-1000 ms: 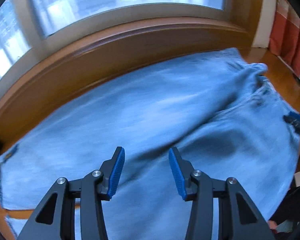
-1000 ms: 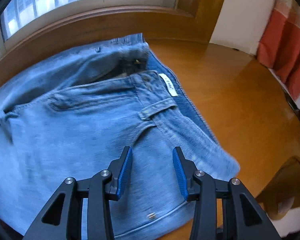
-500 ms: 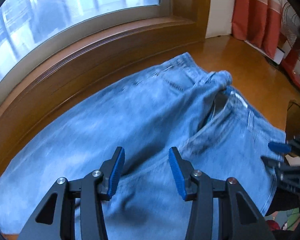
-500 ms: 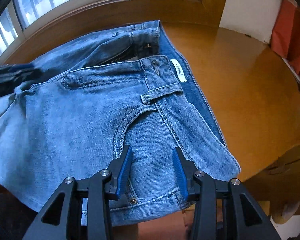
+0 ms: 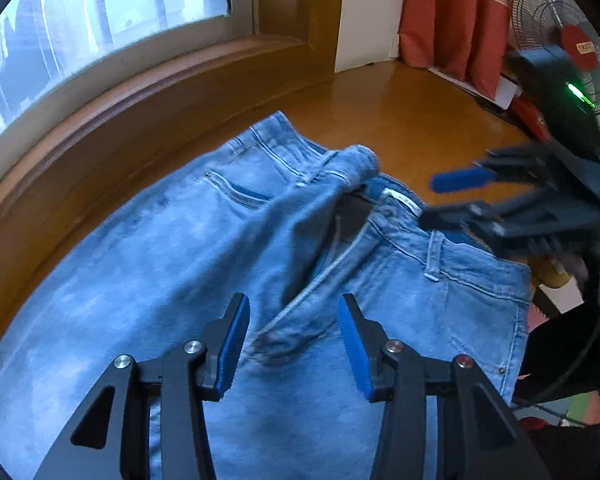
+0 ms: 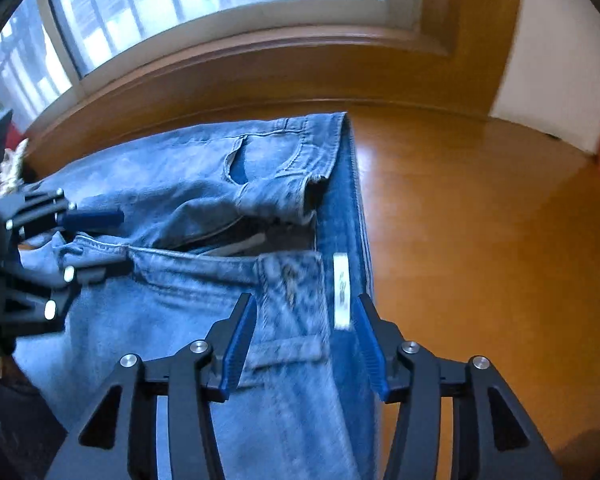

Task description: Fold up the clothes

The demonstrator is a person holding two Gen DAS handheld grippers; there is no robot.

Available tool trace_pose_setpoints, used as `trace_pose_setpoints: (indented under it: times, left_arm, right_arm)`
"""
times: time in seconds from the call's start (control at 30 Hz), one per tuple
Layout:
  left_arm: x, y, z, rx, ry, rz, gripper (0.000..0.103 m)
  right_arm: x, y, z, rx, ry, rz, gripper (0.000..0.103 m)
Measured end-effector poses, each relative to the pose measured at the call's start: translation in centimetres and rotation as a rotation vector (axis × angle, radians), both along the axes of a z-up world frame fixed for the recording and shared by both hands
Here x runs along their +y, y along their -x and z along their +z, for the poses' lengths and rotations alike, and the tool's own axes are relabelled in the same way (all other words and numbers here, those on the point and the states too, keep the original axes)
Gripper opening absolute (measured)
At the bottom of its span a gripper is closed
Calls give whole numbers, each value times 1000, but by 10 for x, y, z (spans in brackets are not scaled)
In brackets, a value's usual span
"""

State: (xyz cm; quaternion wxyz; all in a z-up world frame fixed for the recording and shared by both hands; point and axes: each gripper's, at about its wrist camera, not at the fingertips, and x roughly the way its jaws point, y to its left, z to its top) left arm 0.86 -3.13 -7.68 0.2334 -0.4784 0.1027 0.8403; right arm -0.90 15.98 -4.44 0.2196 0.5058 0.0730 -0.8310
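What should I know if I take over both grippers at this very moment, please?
Left gripper: open, nothing between the pads, hovering over the crotch seam of the jeans.
Right gripper: open, jaws have just been opening, poised over the waistband by the white label; nothing gripped.
The jeans lie spread on the wooden table below the window, fly open, the top flap rumpled.
Done: the jeans are laid out; no fold shows yet.
Left: probably grip the waistband, smooth it, then fold.
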Motion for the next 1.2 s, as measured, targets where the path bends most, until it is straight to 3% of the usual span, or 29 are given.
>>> trace_pose_setpoints:
  times: [0.2, 0.37, 0.4, 0.43, 0.5, 0.63, 0.87, 1.0, 1.07, 1.13, 1.2]
  left_arm:
    - [0, 15, -8, -55, 42, 73, 43]
    - [-8, 18, 3, -76, -4, 161, 43]
    - [-10, 18, 6, -74, -22, 189, 43]
    - [-13, 18, 10, -72, -48, 217, 43]
    - [-18, 19, 18, -72, -102, 266, 43]
    - [-17, 26, 29, -61, -141, 290, 43]
    - [10, 30, 14, -119, -108, 281, 43]
    - [20, 12, 4, -92, -4, 283, 43]
    - [20, 3, 1, -81, 21, 291, 43]
    - [15, -4, -1, -92, 8, 301, 43]
    - [11, -9, -3, -102, -4, 307, 43]
  right_arm:
    - [-16, 39, -15, -27, -17, 222, 51]
    - [-24, 42, -25, -48, -10, 412, 51]
    - [-24, 40, -24, -32, -15, 439, 45]
    - [-23, 37, -22, -17, -15, 458, 30]
    - [-20, 31, -16, 13, -7, 488, 17]
    - [-14, 7, 12, 46, 83, 566, 17]
    - [-34, -46, 19, 16, 188, 715, 16]
    - [-38, -56, 3, -11, 167, 722, 17]
    - [-30, -49, 4, -55, 173, 707, 24]
    - [-18, -38, 6, -87, 178, 682, 46]
    - [-2, -25, 9, -27, 152, 628, 48]
